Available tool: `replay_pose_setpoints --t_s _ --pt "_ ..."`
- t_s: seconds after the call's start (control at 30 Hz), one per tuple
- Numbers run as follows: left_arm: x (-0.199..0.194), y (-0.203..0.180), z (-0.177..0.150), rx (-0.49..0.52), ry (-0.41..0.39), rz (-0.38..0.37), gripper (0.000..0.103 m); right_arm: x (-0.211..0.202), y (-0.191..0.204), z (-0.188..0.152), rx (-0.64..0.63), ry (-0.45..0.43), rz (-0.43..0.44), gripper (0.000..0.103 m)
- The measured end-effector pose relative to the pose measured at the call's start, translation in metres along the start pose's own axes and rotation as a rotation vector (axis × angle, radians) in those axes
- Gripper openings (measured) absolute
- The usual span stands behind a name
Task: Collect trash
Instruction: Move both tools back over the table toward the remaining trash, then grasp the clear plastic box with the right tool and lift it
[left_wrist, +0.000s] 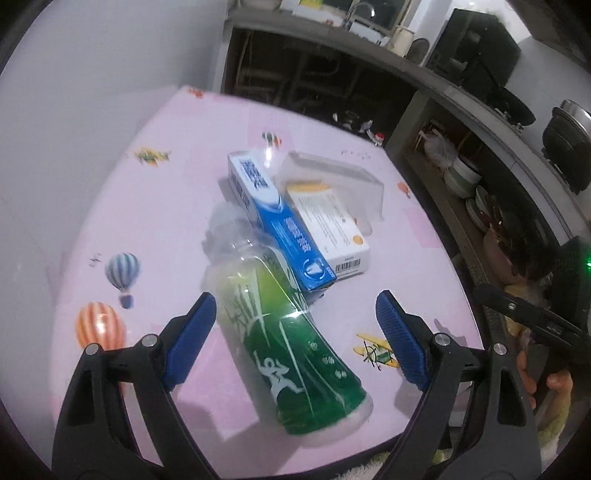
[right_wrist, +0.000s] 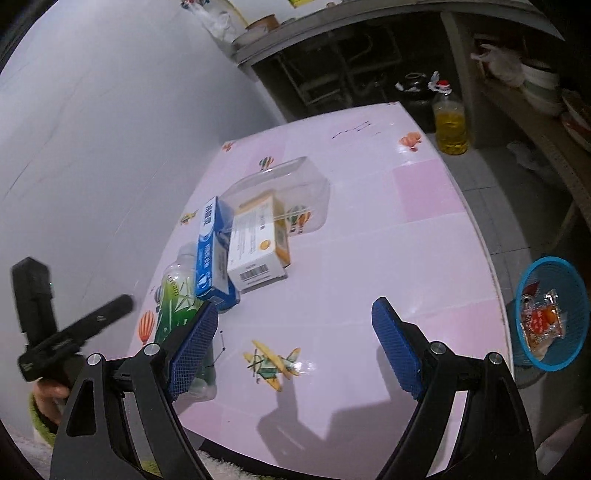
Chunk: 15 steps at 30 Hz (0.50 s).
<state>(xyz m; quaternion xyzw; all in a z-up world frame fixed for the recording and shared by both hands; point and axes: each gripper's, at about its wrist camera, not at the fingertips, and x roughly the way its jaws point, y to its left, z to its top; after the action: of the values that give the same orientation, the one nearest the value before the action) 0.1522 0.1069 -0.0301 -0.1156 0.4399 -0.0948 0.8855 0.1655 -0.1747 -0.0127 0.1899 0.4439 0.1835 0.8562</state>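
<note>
While both grippers hang over the pink table (left_wrist: 155, 229), its cloth printed with balloons and little planes, the trash lies in a loose cluster near the table's middle. A green-labelled plastic bottle (left_wrist: 291, 343) lies on its side, its base toward the left wrist camera and its clear neck pointing away; the left gripper (left_wrist: 295, 321) stands wide apart, with its blue pads to either side of the bottle's body and clear of it. A blue toothpaste box (left_wrist: 280, 225) rests slantwise against the bottle's upper part, and a white and orange carton (left_wrist: 328, 229) sits just beside that box, partly tucked under a clear plastic container (left_wrist: 332, 177). The right gripper (right_wrist: 295, 339) is also spread wide with nothing between its pads, over a bare stretch of table beside the cluster. Off the table's right edge, on the floor, stands a blue basket (right_wrist: 569, 354) holding a crumpled wrapper (right_wrist: 543, 325).
</note>
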Motion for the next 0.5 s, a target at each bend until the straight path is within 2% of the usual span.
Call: replay_pose_setpoints --t_s 0.2,0.3,0.4,0.5 --pt "0.038 0.006 0.006 -0.028 0.038 0.082 0.084 0.009 0.009 0.013 -0.028 0.02 0.014 0.083" --pt "0.045 0.016 0.008 -0.064 0.052 0.081 0.081 0.016 0.015 0.032 -0.079 0.02 0.024 0.083" --pt "0.05 0.025 0.008 -0.094 0.071 0.066 0.077 0.027 0.025 0.056 -0.176 0.021 0.02 0.083" --pt "0.055 0.032 0.005 -0.128 0.096 0.041 0.073 0.043 0.04 0.084 -0.347 0.032 0.032 0.083"
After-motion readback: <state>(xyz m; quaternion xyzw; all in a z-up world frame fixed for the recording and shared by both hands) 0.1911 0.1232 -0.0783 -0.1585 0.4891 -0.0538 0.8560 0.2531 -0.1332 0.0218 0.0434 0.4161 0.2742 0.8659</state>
